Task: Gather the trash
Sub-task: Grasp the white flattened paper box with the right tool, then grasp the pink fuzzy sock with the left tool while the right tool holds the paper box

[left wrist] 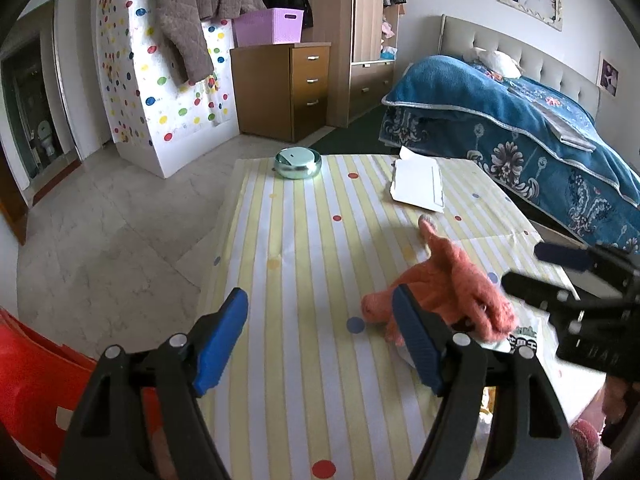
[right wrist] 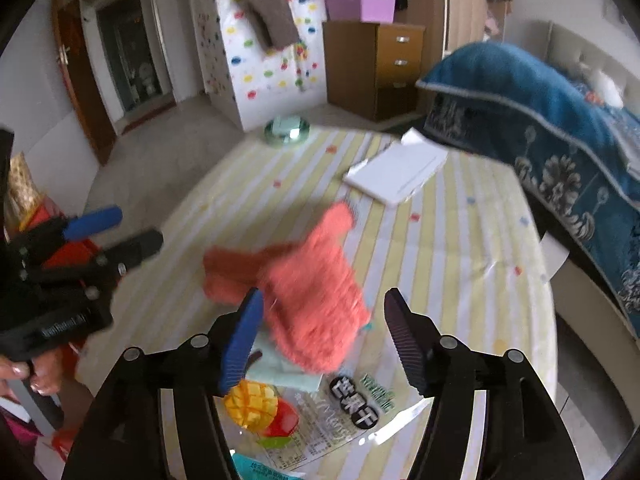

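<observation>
Evidently trash lies half-buried: a pink knitted cloth sprawls mid-frame over a printed snack wrapper at the lower centre of the right view, so the cloth likely needs shifting first. Right gripper hangs above both, jaws apart, gripping nothing. Left gripper at lower centre of its view, jaws wide, empty over the striped table. White paper waits upper right; round tin beyond.

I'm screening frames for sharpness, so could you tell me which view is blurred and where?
Left wrist view: sharp overall, fisheye bending at the edges, only the right gripper slightly smeared. Right wrist view: motion blur across the coral knitted cloth, silver tin and bed.
</observation>
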`<state>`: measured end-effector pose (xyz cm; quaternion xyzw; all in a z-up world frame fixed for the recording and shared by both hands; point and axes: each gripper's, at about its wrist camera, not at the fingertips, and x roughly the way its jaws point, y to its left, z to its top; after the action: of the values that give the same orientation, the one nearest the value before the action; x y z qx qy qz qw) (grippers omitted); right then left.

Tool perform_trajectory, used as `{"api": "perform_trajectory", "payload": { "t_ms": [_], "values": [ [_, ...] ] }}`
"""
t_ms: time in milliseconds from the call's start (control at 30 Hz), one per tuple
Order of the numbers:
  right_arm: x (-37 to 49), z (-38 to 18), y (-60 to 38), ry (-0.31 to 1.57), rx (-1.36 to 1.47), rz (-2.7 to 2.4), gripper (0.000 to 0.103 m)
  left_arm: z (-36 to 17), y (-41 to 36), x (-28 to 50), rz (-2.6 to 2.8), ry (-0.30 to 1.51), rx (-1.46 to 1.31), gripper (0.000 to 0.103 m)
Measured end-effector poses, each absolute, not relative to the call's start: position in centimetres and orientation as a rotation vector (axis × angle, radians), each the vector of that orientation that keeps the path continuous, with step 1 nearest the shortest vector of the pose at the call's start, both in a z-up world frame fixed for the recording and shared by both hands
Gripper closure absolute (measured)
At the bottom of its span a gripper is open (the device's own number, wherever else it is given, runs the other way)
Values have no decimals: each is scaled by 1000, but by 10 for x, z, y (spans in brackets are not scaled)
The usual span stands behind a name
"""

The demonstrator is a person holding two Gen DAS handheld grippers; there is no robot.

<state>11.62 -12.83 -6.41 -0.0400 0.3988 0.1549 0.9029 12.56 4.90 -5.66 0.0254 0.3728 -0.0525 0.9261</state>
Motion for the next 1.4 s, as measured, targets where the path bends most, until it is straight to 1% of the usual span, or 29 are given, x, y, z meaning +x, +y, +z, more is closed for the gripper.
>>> {"api": "perform_trajectory", "payload": {
  "t_ms": [133, 367, 400, 433, 500, 533, 767, 933, 1067, 1200, 1400],
  "values": [
    [139, -58, -133, 808, -84, 279, 38, -59, 51, 139, -104, 766, 49, 30],
    [229, -72, -122, 853, -90, 196, 38, -70, 61, 171, -95, 782, 36, 30],
    [241, -74, -121, 858, -89, 184, 37, -73, 63, 179, -90, 788, 33, 30],
    [246, -74, -121, 858, -89, 176, 30, -75, 65, 185, -87, 793, 30, 30],
    [264, -79, -120, 861, -91, 155, 21, -80, 69, 201, -78, 805, 22, 30],
    [277, -83, -120, 868, -87, 141, 19, -82, 70, 206, -76, 807, 19, 29],
    [339, -105, -113, 923, -103, 47, 16, -92, 71, 230, -97, 826, -5, 29],
    [349, -110, -127, 948, -83, -1, 14, -94, 70, 233, -112, 834, 2, 28],
    [342, -110, -151, 997, 3, 24, 14, -94, 73, 229, -117, 843, -14, 28],
    [330, -108, -161, 1006, -11, 38, 28, -93, 72, 218, -117, 848, -23, 28],
    [285, -108, -177, 1031, -29, 58, 29, -81, 69, 184, -125, 836, -24, 28]
  ]
}}
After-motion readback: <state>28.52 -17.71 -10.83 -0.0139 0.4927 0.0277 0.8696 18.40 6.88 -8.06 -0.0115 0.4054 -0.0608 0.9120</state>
